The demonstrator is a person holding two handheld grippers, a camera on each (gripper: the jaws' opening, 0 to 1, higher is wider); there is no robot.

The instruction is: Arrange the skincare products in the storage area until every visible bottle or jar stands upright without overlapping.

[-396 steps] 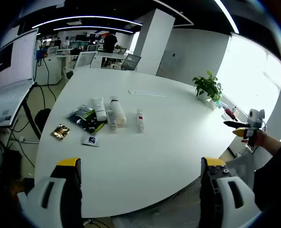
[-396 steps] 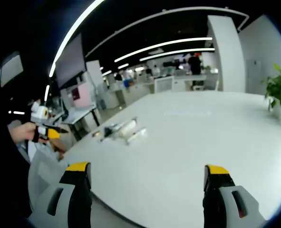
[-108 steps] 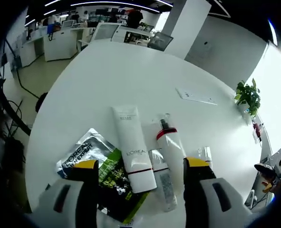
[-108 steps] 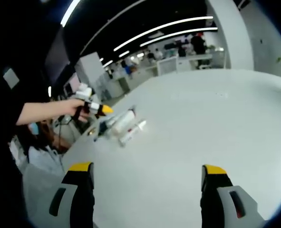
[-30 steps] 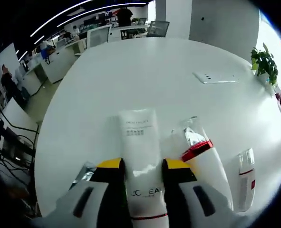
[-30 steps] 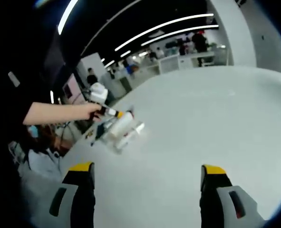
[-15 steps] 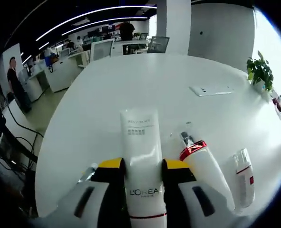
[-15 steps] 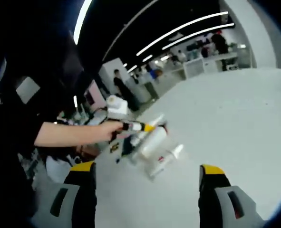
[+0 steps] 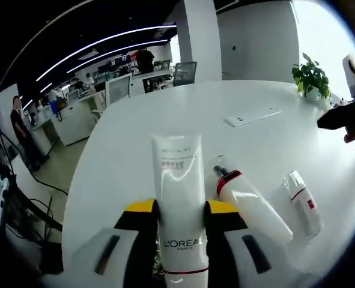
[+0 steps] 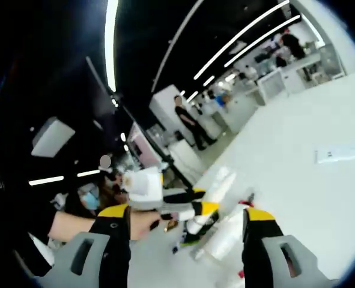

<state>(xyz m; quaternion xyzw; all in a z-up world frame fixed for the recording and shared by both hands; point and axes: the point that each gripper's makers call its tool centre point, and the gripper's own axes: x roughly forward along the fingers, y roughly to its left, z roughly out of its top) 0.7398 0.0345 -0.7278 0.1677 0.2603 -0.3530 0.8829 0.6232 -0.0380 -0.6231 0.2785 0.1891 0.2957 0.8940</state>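
left gripper (image 9: 178, 211): jaws closing on the white tube (image 9: 178, 198), holding it above the table (image 9: 123, 144) | red-collared bottle (image 9: 249, 206) lying on the table right of the tube | small bottle (image 9: 303, 207) lying farther right | right gripper (image 10: 186, 223): jaws standing open, gripping nothing

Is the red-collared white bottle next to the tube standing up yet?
No, the red-collared bottle lies on its side on the table, beside the L'Oreal tube that the left gripper clamps.
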